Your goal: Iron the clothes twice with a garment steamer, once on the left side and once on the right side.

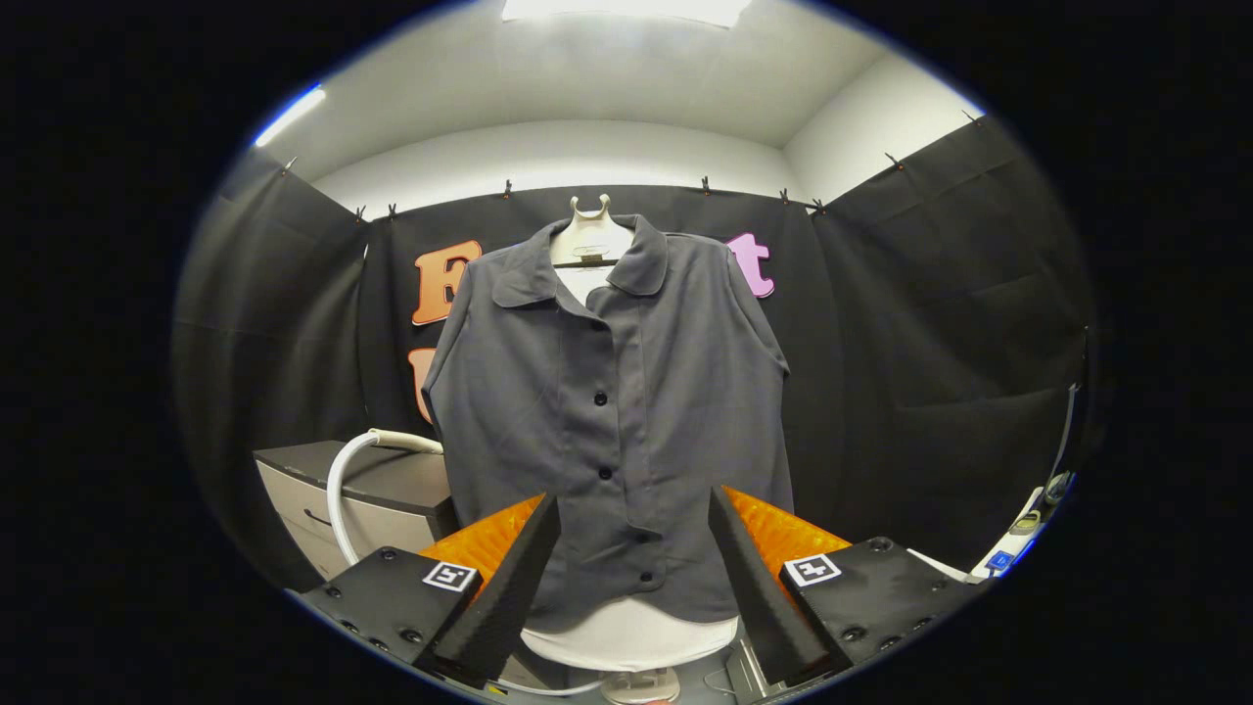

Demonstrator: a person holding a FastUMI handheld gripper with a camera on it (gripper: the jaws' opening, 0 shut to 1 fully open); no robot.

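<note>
A dark grey short-sleeved shirt [612, 421] with black buttons hangs on a white mannequin torso [626, 641], straight ahead of the fingers. My gripper [634, 509] is open, its two fingers spread wide with nothing between them, and the shirt's lower front shows through the gap beyond them. A white hose [345, 490] curves up beside the shirt's left edge, in front of a grey cabinet. The steamer head itself is hidden from me.
A grey drawer cabinet [362, 494] stands to the left of the mannequin. At the far right, past the right finger, a white strip with small devices [1018, 534] runs along the black cloth wall. The mannequin's stand base [641, 687] sits low between the fingers.
</note>
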